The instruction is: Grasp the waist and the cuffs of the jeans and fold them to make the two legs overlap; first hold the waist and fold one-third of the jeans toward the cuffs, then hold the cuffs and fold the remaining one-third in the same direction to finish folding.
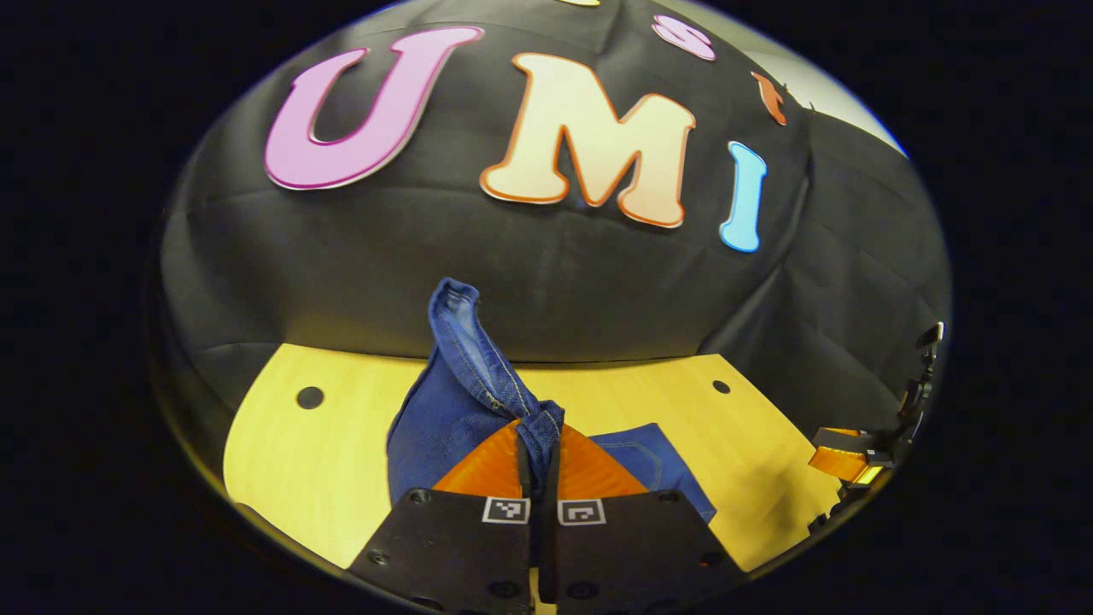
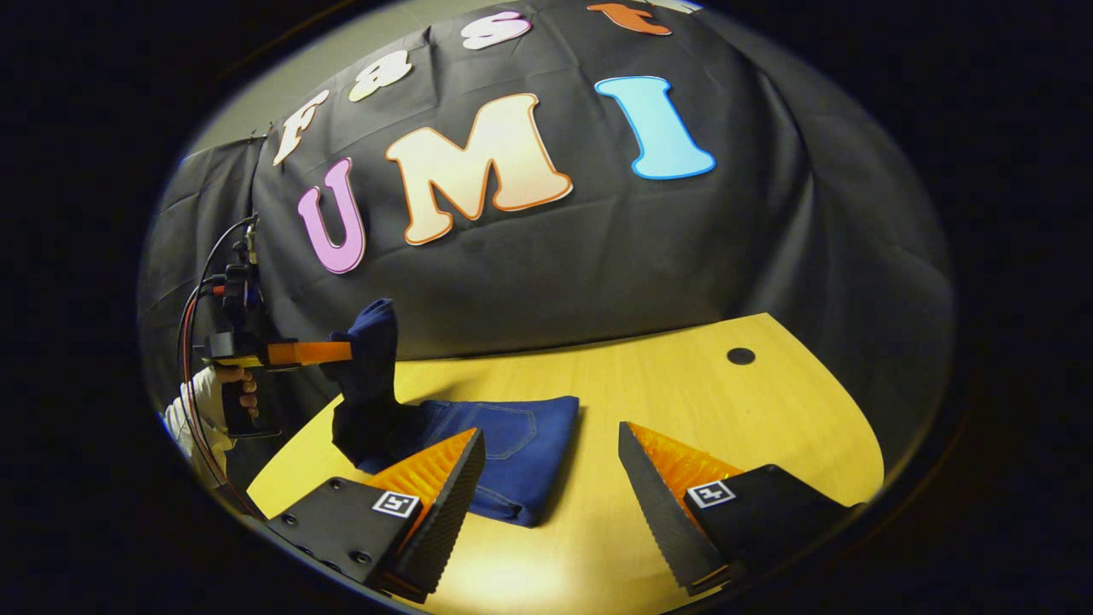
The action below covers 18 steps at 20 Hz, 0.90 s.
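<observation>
Here the cuff end of the jeans (image 1: 478, 376) is pinched in the left claw (image 1: 540, 478) and lifted off the surface (image 2: 683, 401) for the last fold over the folded stack near its left edge, while the right claw (image 2: 551, 487) is spread, empty, just beside.

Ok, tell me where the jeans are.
The jeans lie folded on the wooden table, left of centre in the right gripper view; the left gripper pinches one end up.
</observation>
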Tool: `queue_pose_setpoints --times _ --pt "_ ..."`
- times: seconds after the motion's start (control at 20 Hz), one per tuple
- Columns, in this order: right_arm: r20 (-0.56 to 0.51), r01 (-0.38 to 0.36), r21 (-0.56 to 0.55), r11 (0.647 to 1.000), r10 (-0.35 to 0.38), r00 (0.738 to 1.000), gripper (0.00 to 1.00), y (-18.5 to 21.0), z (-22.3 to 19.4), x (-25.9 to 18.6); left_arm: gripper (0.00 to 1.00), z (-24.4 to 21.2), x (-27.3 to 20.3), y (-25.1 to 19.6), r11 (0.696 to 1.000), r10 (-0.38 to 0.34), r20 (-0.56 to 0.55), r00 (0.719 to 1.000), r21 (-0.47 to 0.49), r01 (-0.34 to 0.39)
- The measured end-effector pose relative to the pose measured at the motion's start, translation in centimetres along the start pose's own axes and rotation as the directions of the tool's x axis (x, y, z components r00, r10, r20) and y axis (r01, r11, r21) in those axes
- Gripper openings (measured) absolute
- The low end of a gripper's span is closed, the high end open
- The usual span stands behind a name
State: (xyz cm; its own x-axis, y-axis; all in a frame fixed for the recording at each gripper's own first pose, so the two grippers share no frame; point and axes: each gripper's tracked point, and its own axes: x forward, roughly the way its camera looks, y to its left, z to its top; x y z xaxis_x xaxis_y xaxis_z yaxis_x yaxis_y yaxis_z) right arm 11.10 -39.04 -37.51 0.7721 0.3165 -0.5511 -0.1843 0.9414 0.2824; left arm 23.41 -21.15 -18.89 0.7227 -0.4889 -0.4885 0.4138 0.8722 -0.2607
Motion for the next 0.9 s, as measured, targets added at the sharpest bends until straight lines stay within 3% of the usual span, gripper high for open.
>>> queue_pose_setpoints --times 0.3,0.6,0.75,0.9 --pt "-0.012 0.052 0.010 0.999 -0.052 0.999 0.98 -4.1 -0.8 -1.8 0.00 -6.1 5.6 -5.3 0.998 -0.056 -0.089 0.994 -0.008 0.056" --pt "-0.025 0.027 -0.010 1.000 -0.027 0.999 0.98 -4.8 -1.2 -2.5 0.00 -11.6 7.7 -6.4 0.999 0.001 -0.130 0.992 -0.051 -0.008" --pt "-0.009 0.011 -0.017 1.000 -0.011 1.000 0.98 -4.3 -0.5 -2.6 0.10 -11.4 6.6 -7.8 1.000 -0.009 -0.083 0.996 0.000 0.009" --pt "0.068 -0.008 -0.022 1.000 0.010 0.998 0.97 -2.5 1.4 -3.3 0.99 -8.1 3.4 -8.8 0.996 0.035 0.037 0.999 0.076 -0.038"
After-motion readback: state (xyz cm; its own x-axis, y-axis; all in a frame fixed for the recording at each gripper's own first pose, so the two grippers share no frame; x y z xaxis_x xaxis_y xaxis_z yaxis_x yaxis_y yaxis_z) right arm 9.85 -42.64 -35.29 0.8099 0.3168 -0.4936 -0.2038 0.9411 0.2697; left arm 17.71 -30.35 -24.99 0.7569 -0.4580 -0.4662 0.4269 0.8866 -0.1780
